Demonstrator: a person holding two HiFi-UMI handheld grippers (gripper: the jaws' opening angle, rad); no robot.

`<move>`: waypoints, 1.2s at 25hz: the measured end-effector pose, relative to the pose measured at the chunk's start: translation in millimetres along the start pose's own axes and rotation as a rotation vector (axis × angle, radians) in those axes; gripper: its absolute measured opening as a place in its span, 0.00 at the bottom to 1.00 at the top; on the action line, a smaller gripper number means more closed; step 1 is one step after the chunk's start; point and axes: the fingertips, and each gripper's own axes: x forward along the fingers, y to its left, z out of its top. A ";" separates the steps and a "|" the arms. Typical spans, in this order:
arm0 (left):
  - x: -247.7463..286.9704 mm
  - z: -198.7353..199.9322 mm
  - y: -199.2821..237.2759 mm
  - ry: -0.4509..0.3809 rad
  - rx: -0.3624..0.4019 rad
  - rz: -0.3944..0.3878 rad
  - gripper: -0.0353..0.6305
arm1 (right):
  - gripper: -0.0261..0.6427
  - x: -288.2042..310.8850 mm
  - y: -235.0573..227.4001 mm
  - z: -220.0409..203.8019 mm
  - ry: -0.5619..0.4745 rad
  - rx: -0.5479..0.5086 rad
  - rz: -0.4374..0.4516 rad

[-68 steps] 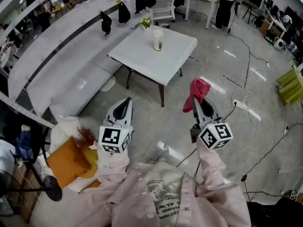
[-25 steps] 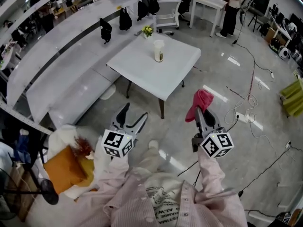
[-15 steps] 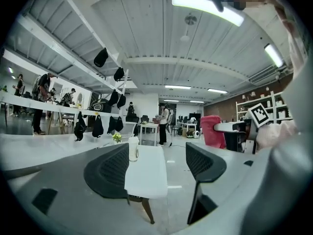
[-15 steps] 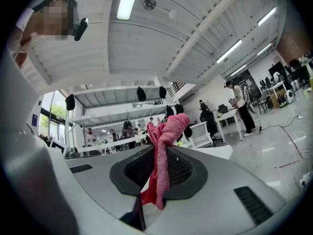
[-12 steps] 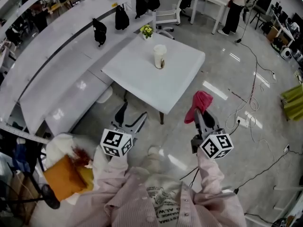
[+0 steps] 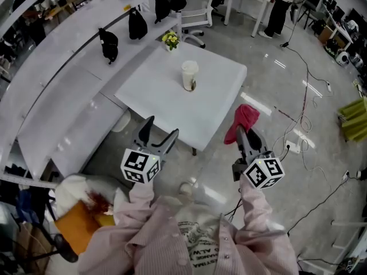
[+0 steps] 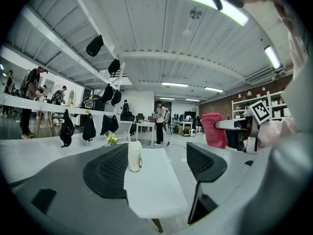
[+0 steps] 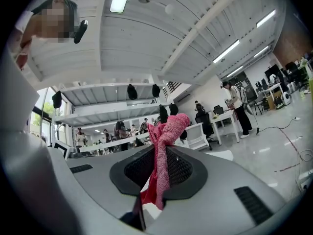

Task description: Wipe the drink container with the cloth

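The drink container (image 6: 190, 75), a cream lidded cup with a dark label, stands upright on the white table (image 6: 160, 105). In the left gripper view the drink container (image 7: 134, 156) shows ahead on the table (image 7: 154, 192), well beyond the jaws. My left gripper (image 6: 159, 133) hovers at the table's near edge; its jaws have just been opening and stand open with nothing between them. To the right, off the table's corner, my right gripper (image 6: 244, 133) is shut on a pink cloth (image 6: 243, 119). That cloth (image 8: 165, 148) hangs out between the pads.
A small pot of yellow flowers (image 6: 170, 39) sits at the table's far corner. Behind it are a white chair (image 6: 194, 9) and a long white counter (image 6: 63, 67) with black bags (image 6: 108, 42). Cables (image 6: 303, 110) trail over the floor at right.
Both grippers have moved forward towards the table, which now lies nearer with the left gripper at its edge. The left jaws stand wider than in the earliest frame. The cloth stays gripped.
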 end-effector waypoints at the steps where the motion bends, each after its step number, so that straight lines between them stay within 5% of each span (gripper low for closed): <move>1: 4.6 1.8 2.9 -0.003 0.002 -0.004 0.57 | 0.11 3.3 -2.2 1.1 -0.004 0.000 -0.004; 16: 45.1 -4.6 14.5 0.029 0.002 -0.041 0.57 | 0.11 31.1 -25.6 -3.9 0.015 0.014 -0.029; 30: 155.8 -4.6 77.0 0.091 -0.042 0.007 0.58 | 0.11 170.5 -76.6 2.1 0.090 0.026 0.072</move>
